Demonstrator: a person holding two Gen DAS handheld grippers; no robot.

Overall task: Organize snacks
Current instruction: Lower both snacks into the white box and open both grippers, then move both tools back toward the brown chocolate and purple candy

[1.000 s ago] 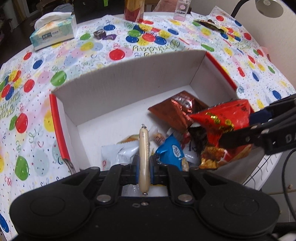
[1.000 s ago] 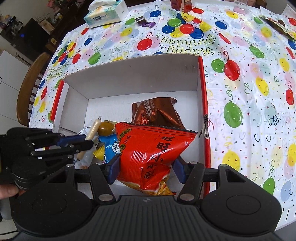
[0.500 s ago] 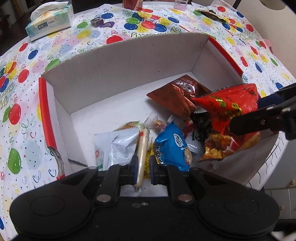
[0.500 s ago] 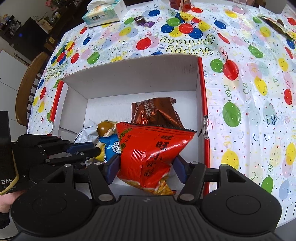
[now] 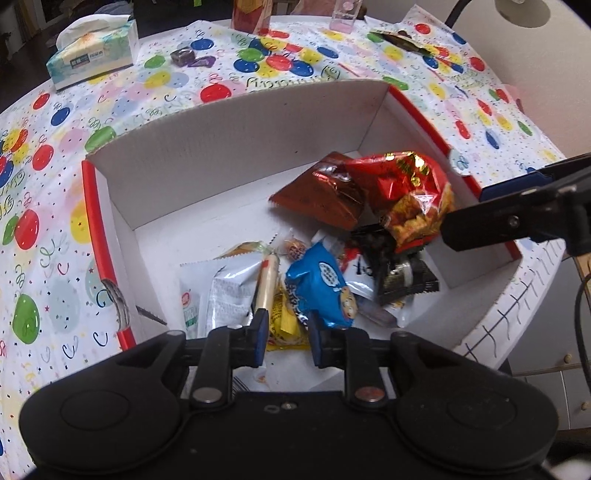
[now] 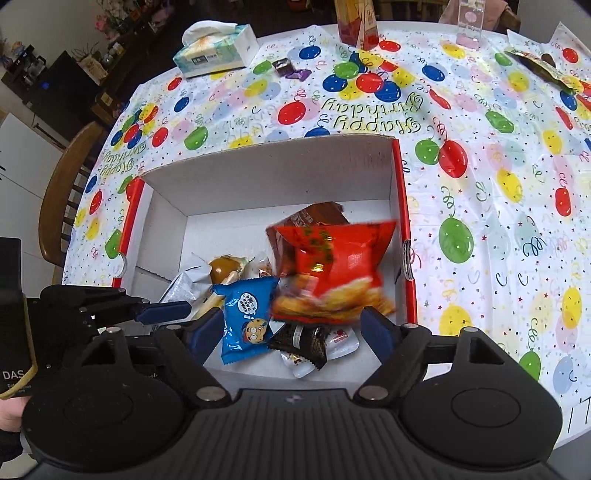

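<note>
A white cardboard box (image 5: 240,122) with red edges holds a pile of snacks. My left gripper (image 5: 286,338) stands open over the box's near side. A pale sausage stick (image 5: 266,282) lies loose in front of it, between a silver packet (image 5: 218,291) and a blue cookie packet (image 5: 321,284). My right gripper (image 6: 291,332) is wide open. A red chip bag (image 6: 336,266), blurred, sits free of its fingers (image 6: 376,332) on the pile. The bag rests against a brown bag (image 6: 314,218) and above a black packet (image 6: 303,339).
The balloon-print tablecloth (image 6: 480,166) covers the table around the box. At the far side stand a tissue box (image 6: 218,48), two small candies (image 6: 290,70), a red carton (image 6: 356,22) and a clear stand (image 6: 469,22). A wooden chair (image 6: 62,192) is at the left.
My left gripper opened and let go of the sausage stick, which now lies in the box. My right gripper opened wide and the red chip bag dropped onto the pile.
</note>
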